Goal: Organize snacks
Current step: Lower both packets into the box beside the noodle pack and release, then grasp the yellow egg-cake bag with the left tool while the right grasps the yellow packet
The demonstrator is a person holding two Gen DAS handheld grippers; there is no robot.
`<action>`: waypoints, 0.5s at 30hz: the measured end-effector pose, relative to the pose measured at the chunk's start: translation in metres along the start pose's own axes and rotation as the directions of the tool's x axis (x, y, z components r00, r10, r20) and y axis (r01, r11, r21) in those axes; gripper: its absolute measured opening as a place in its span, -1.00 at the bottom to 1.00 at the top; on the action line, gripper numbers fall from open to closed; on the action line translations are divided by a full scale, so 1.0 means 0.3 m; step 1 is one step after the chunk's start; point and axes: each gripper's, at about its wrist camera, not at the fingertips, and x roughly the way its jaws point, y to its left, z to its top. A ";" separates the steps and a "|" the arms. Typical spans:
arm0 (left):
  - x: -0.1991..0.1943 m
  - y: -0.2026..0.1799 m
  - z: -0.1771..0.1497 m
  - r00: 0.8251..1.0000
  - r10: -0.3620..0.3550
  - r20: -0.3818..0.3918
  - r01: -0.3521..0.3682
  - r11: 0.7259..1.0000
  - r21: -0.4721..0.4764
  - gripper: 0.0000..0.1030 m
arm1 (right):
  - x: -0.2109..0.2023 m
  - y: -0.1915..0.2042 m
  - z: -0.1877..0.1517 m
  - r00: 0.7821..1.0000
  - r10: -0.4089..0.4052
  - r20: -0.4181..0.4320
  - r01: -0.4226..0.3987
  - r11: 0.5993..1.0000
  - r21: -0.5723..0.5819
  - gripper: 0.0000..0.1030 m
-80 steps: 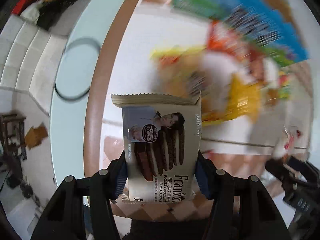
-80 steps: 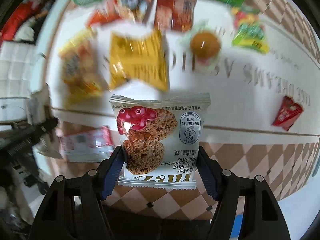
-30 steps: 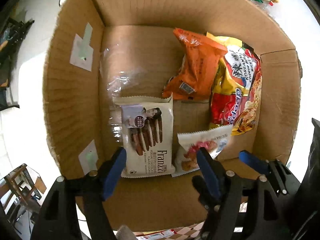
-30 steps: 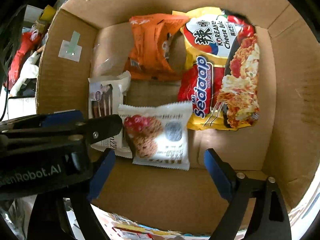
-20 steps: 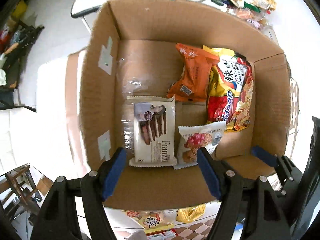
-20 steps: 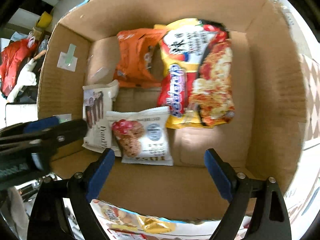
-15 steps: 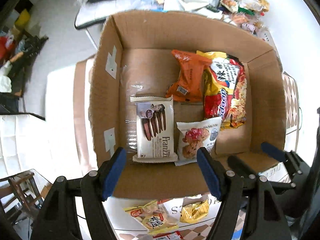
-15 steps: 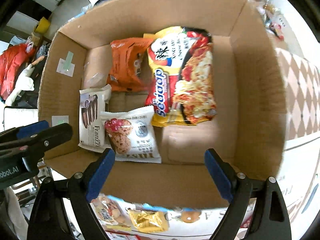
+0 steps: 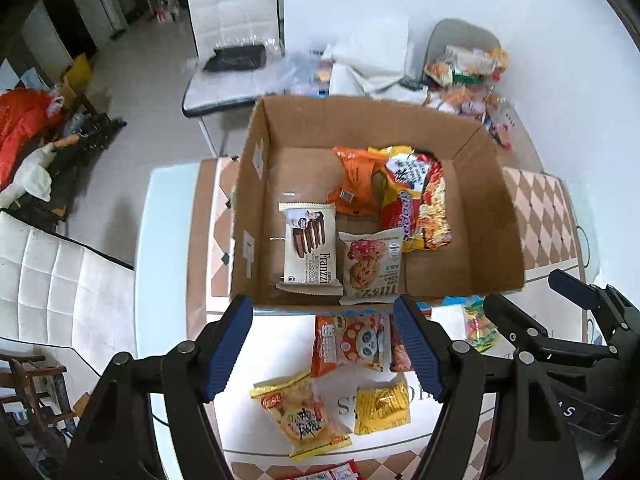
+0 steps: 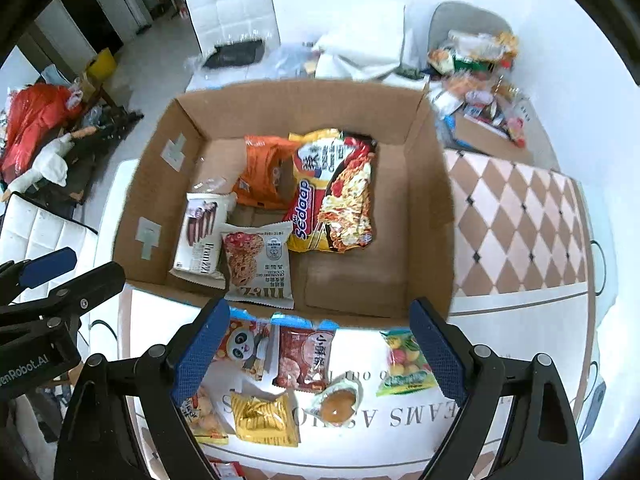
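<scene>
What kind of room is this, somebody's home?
Probably a home dining or living area. A cardboard box of snacks stands on a table with a checkered tablecloth, white padded chairs stand around it, and clothes and bags are piled on the floor.

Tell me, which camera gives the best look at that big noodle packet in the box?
The right wrist view: the noodle packet lies near the picture's middle, large, with its brand lettering readable. The left wrist view shows the same noodle packet smaller and more foreshortened, against the orange bag in the cardboard box.
</scene>
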 end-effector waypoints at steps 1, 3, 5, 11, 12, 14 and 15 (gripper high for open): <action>-0.026 -0.003 -0.011 1.000 -0.001 0.016 0.001 1.000 0.000 0.39 | -0.034 0.000 -0.014 1.000 0.000 0.018 0.000 1.000 -0.003 0.81; -0.086 -0.008 -0.034 0.999 0.002 0.052 -0.002 1.000 0.000 0.39 | -0.098 -0.001 -0.034 0.999 0.005 0.047 -0.005 1.000 -0.003 0.81; -0.148 -0.018 -0.059 0.996 0.002 0.087 -0.003 1.000 0.003 0.39 | -0.163 -0.008 -0.053 0.997 0.010 0.072 -0.010 1.000 -0.002 0.81; -0.271 -0.049 -0.134 0.991 -0.017 0.136 0.018 1.000 -0.003 0.39 | -0.313 -0.019 -0.120 0.990 0.033 0.136 -0.034 0.999 0.002 0.81; -0.291 -0.053 -0.147 0.989 -0.019 0.145 0.019 1.000 -0.003 0.39 | -0.334 -0.024 -0.132 0.989 0.049 0.138 -0.050 0.999 0.006 0.81; -0.325 -0.060 -0.169 0.987 -0.012 0.163 0.013 1.000 -0.001 0.38 | -0.362 -0.028 -0.150 0.988 0.065 0.143 -0.067 0.998 0.007 0.81; -0.334 -0.062 -0.178 0.986 -0.008 0.168 0.008 1.000 0.000 0.38 | -0.376 -0.032 -0.164 0.987 0.071 0.147 -0.073 0.997 0.008 0.81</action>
